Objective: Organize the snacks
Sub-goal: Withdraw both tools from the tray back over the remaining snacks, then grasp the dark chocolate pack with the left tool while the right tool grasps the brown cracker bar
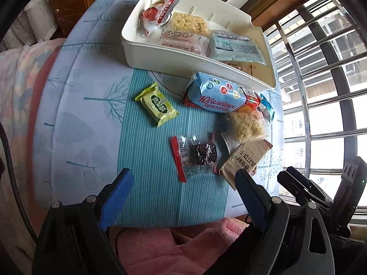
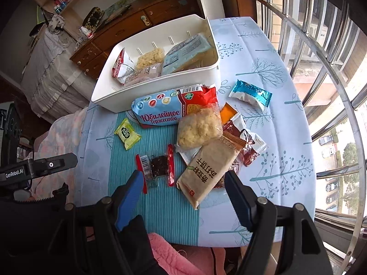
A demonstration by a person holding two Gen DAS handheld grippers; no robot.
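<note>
A white bin (image 1: 146,52) (image 2: 158,96) at the table's far side holds several snack packs. Loose on the table lie a blue-and-red biscuit pack (image 1: 220,97) (image 2: 165,112), a green pack (image 1: 157,104) (image 2: 127,134), a clear pack with a dark snack (image 1: 197,154) (image 2: 158,166), a puffed rice cake (image 1: 246,126) (image 2: 198,128), a beige cracker pack (image 1: 243,160) (image 2: 206,171) and a blue-and-silver pack (image 2: 251,94). My left gripper (image 1: 184,178) is open and empty, just short of the dark snack. My right gripper (image 2: 183,181) is open and empty, its jaws either side of the beige pack's near end.
The table has a pale tree-print cloth (image 2: 275,126) with a teal striped mat (image 1: 156,183) on it. Window bars (image 2: 321,68) run along the right. A wooden dresser (image 2: 128,29) stands behind. Pink fabric (image 1: 174,249) lies at the near edge.
</note>
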